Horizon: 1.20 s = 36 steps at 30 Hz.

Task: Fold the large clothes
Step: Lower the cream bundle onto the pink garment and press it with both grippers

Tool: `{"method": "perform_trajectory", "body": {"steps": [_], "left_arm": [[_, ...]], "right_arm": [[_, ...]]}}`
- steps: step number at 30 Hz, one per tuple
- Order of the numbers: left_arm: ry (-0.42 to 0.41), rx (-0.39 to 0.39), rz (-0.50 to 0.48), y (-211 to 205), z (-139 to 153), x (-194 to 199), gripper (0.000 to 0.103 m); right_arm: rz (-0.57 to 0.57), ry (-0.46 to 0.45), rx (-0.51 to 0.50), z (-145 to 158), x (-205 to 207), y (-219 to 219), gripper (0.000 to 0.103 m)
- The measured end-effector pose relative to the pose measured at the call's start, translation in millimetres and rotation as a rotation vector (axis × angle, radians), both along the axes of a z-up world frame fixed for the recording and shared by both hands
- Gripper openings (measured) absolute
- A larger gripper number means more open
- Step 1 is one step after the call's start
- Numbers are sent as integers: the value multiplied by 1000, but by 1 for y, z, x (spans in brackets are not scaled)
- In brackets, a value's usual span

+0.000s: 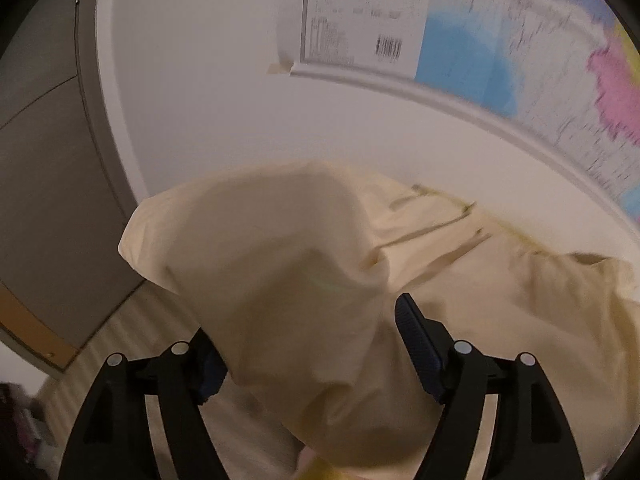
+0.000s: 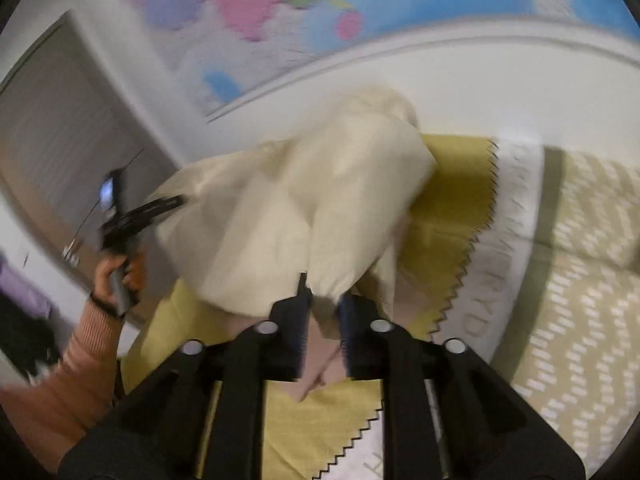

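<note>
The cream garment [image 2: 304, 208] is heaped on the bed, one bunched part lifted up in front of the white wall [image 1: 224, 120] while the rest trails over the yellow cloth [image 2: 448, 216] spread beneath it. In the left wrist view a thick fold of it [image 1: 272, 264] hangs between the jaws of my left gripper [image 1: 308, 344], which stand wide; the right pad [image 1: 416, 340] shows clear of the fabric, and the left one is mostly hidden behind the fold, so I cannot tell whether it touches. A drawstring [image 1: 424, 232] runs across the flatter part of the garment further back. My right gripper [image 2: 324, 320] is drawn almost together, and the lower edge of the garment runs into the narrow gap between its pads, pinched there. Off to the left in the right wrist view, my left hand [image 2: 116, 276] grips the handle of its tool, an orange ribbed sleeve [image 2: 80, 356] on the arm. Under the yellow cloth lies patterned bedding [image 2: 580, 320] with a white band bearing grey letters [image 2: 496, 280], too blurred to read. A coloured map [image 2: 280, 4] hangs on the wall above, one corner taped [image 1: 280, 67], and a grey door [image 1: 44, 184] stands to the left.
</note>
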State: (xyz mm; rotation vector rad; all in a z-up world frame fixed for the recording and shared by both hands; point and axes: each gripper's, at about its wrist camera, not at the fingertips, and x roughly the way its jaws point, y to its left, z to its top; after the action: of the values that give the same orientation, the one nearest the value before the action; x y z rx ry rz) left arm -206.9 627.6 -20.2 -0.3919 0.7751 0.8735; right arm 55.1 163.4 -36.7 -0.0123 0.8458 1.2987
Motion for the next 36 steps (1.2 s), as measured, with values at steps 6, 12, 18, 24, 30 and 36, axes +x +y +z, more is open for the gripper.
{"method": "perform_trajectory", "body": {"steps": [6, 12, 18, 24, 30, 36], "left_arm": [[58, -2, 35, 2, -13, 4, 76], [98, 102, 87, -17, 14, -9, 81], [-131, 156, -83, -69, 68, -38, 87], [-117, 45, -282, -105, 32, 8, 87], [-27, 44, -339, -124, -21, 36, 94], [-27, 71, -333, -130, -14, 36, 94]], "right_arm": [[-16, 41, -30, -16, 17, -33, 5], [-40, -41, -124, -11, 6, -26, 21], [-53, -125, 25, 43, 3, -31, 38], [-23, -124, -23, 34, 15, 48, 44], [0, 43, -159, -43, 21, 69, 36], [13, 9, -149, -18, 10, 49, 38]]}}
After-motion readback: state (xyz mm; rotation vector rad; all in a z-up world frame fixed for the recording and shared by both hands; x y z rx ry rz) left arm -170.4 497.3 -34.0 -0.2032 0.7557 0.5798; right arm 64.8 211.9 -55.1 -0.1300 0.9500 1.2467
